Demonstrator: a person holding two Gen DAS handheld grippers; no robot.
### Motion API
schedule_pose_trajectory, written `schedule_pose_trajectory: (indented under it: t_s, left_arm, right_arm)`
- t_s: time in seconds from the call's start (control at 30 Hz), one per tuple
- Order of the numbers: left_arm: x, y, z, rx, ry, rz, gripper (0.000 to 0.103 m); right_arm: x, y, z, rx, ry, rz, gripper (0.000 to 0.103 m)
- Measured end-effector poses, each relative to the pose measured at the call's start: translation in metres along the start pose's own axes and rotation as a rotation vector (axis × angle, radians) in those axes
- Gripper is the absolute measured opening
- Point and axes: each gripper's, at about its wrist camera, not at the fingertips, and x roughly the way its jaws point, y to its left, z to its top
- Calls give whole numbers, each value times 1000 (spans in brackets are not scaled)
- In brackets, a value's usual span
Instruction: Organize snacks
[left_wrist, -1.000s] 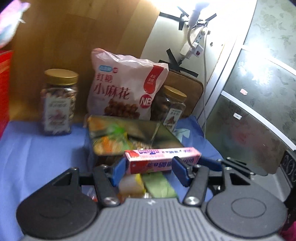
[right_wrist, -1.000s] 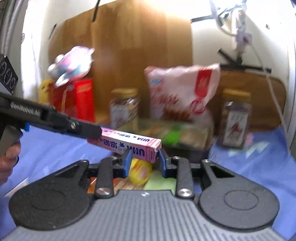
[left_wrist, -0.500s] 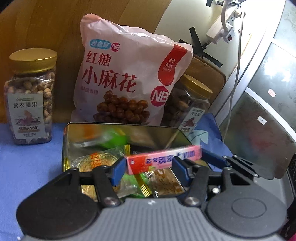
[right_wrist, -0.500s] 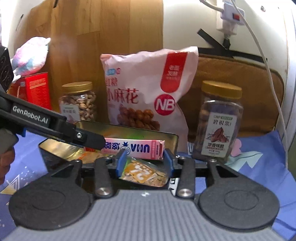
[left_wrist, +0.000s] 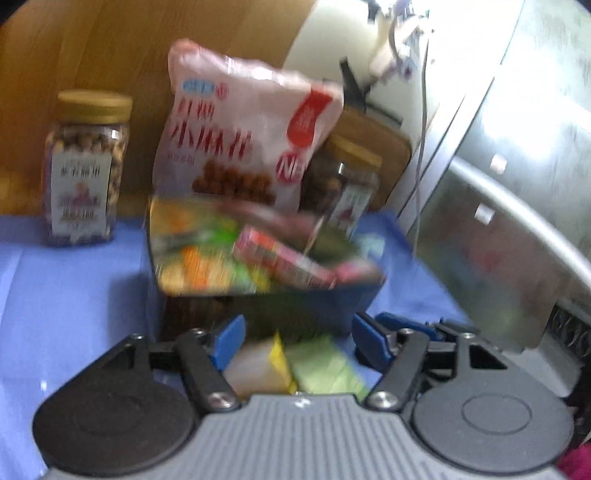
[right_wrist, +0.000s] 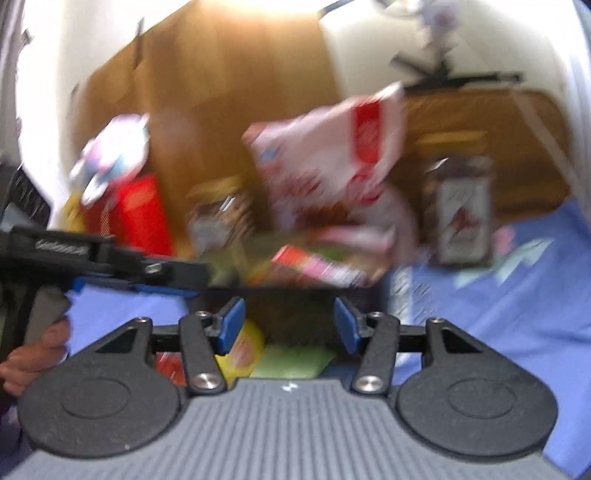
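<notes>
Left wrist view: both jaws had just been spread empty, so the pink candy box (left_wrist: 295, 266) was left in the tin (left_wrist: 258, 306).

glossy plastic snack bag (left_wrist: 243, 136), shiny metal tin (left_wrist: 266, 302), matt blue cloth (left_wrist: 74, 295)

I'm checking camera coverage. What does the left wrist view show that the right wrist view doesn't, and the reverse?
Left wrist only: the left tongs seen from behind, open and empty, and a grey panel at right.
Right wrist only: the right tongs, open and empty, a red box, a hand.
Both: the tin with the pink box in it, the pink bag, two jars, the blue cloth.
</notes>
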Motion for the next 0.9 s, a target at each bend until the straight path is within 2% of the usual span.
schedule_pose_trajectory:
  t_s: [0.1,0.17,0.23,0.33,0.37,0.53,0.63,0.73,0.9]
  left_arm:
    - [14,4,-9,-10,58,40,66]
    - [25,8,-11,-21,87,81,67]
    - [34,13,-13,-40,112,79,67]
    - [42,13,-15,-54,122,87,56]
    - [42,13,-15,-53,125,91,47]
    - [25,19,-21,-124,120,56,46]
    - [-3,17,-30,-137,88,24,46]
    - [-35,24,-43,-193,65,-17,46]
    - [-76,40,-75,-317,93,-51,47]
  right_arm:
    - [15,19,-6,-85,72,6,54]
    - [24,22,-8,-117,105,-12,48]
    - [30,21,-13,-124,128,-41,48]
    - [30,18,-13,-112,121,-56,48]
    - [30,17,-13,-104,121,-58,48]
    - [17,25,-17,-92,111,-47,49]
    - [2,36,-19,-95,85,-6,49]
    - [-12,54,-21,-115,66,68,49]
    - [-18,88,-34,-129,129,246,49]
